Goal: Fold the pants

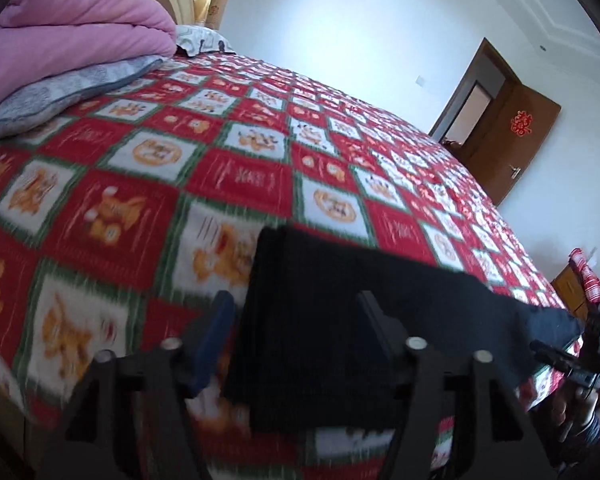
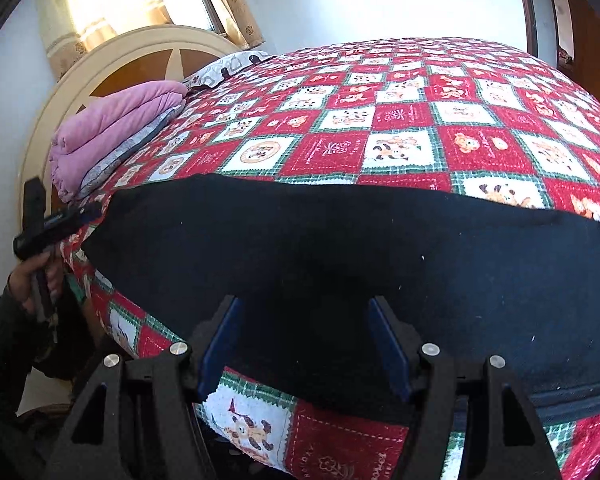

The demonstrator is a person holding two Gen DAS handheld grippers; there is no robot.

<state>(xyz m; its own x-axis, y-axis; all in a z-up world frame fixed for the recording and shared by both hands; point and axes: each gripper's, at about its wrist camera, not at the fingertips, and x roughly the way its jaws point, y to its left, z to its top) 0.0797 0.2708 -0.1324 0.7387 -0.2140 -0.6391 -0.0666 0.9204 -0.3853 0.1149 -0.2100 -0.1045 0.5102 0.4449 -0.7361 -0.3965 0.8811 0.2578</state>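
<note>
Pants [image 2: 340, 264] of dark cloth were laid flat across the near edge of the bed [image 2: 420, 120], on a red and white checked bedspread [image 1: 140, 184], with one end hanging a little over the side. The left hand-held gripper [image 1: 296, 320] was seen with its jaws standing apart around one narrow end of the pants; the cloth lay between the blue pads but was not pressed by them. The right hand-held gripper [image 2: 304, 332] was likewise held open over the wide middle part, and nothing was gripped by it.

For the step in hand, judged to be the taking of a fold, both ends should be caught at the same edge and at matching points, so that the cloth could be lifted evenly. The pads should be closed on all layers together, otherwise a lower layer might be left behind. The fold should be carried over level and smoothed down.

No containers were seen. A folded pink quilt [image 2: 116, 128] and grey pillows [image 1: 60, 96] were stacked near the headboard [image 2: 112, 68].
</note>
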